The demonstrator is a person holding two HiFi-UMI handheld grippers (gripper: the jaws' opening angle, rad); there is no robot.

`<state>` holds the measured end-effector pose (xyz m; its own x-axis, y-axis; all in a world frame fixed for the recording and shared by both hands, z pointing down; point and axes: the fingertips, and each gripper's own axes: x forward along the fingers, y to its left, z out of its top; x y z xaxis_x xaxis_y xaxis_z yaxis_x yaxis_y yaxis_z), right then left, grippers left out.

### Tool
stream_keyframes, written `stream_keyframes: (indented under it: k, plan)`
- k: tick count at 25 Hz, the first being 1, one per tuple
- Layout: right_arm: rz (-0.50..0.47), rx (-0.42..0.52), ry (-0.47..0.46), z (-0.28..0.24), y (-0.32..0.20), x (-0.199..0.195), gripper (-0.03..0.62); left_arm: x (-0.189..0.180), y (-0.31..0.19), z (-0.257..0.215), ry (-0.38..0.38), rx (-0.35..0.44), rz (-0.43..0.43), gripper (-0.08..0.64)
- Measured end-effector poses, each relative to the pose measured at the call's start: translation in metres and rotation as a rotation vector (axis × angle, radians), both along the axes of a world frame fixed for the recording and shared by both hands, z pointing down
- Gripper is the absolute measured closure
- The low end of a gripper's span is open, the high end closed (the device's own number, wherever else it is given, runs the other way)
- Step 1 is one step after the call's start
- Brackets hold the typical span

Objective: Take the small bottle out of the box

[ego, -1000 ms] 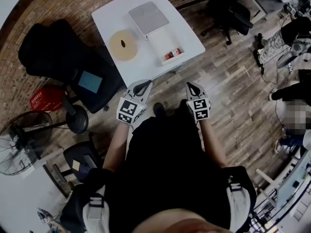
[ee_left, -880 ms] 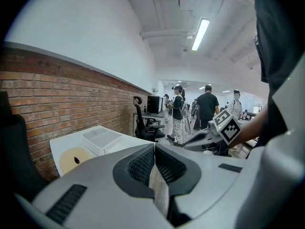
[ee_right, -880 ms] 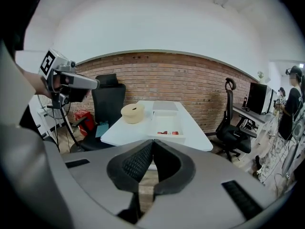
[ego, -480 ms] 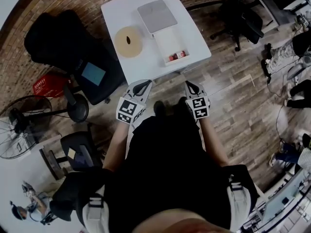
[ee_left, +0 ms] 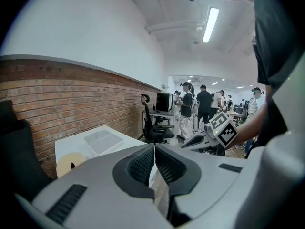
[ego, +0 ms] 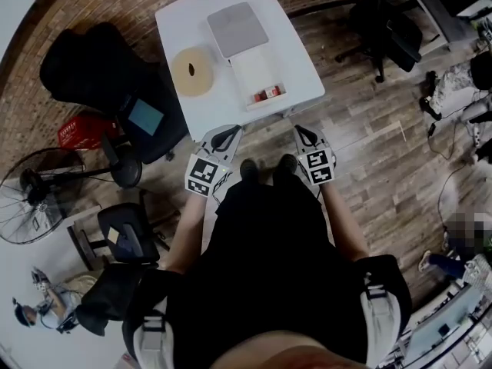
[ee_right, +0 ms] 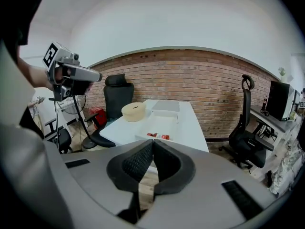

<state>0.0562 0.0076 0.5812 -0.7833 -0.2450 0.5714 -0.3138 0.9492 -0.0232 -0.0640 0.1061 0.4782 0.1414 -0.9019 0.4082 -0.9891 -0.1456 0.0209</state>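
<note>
A white open box (ego: 255, 71) lies on the white table (ego: 304, 71), with small red bottles (ego: 267, 93) at its near end. In the right gripper view the small red bottles (ee_right: 157, 136) show in the box (ee_right: 164, 123) ahead. My left gripper (ego: 229, 133) and right gripper (ego: 300, 133) are held side by side short of the table's near edge, over the wooden floor. Both are shut and hold nothing, as the left gripper (ee_left: 155, 149) and right gripper (ee_right: 153, 147) show in their own views.
A grey flat lid (ego: 237, 29) lies beyond the box, and a tan round container (ego: 194, 71) sits to its left. Black office chairs (ego: 100, 79) stand left of the table and another chair (ego: 392, 21) to its right. A red crate (ego: 81, 129) and a fan (ego: 34, 206) stand at left.
The head view has swung slightly, so the table sits a little differently in the frame. Both grippers stay shut in front of the body, in about the same place.
</note>
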Motion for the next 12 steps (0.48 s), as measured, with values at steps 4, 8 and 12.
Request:
stream_keyframes:
  k: [4, 8, 12]
  plan:
    - [-0.011, 0.009, 0.003, 0.001, -0.027, 0.019, 0.594, 0.016, -0.025, 0.003, -0.020, 0.000, -0.013, 0.538]
    - [-0.021, 0.012, 0.005, -0.002, -0.043, 0.037, 0.594, 0.030, -0.040, 0.005, -0.010, 0.000, -0.032, 0.538]
    - [-0.001, 0.003, 0.008, 0.001, -0.058, 0.048, 0.594, 0.035, -0.053, 0.007, -0.003, -0.002, -0.033, 0.538]
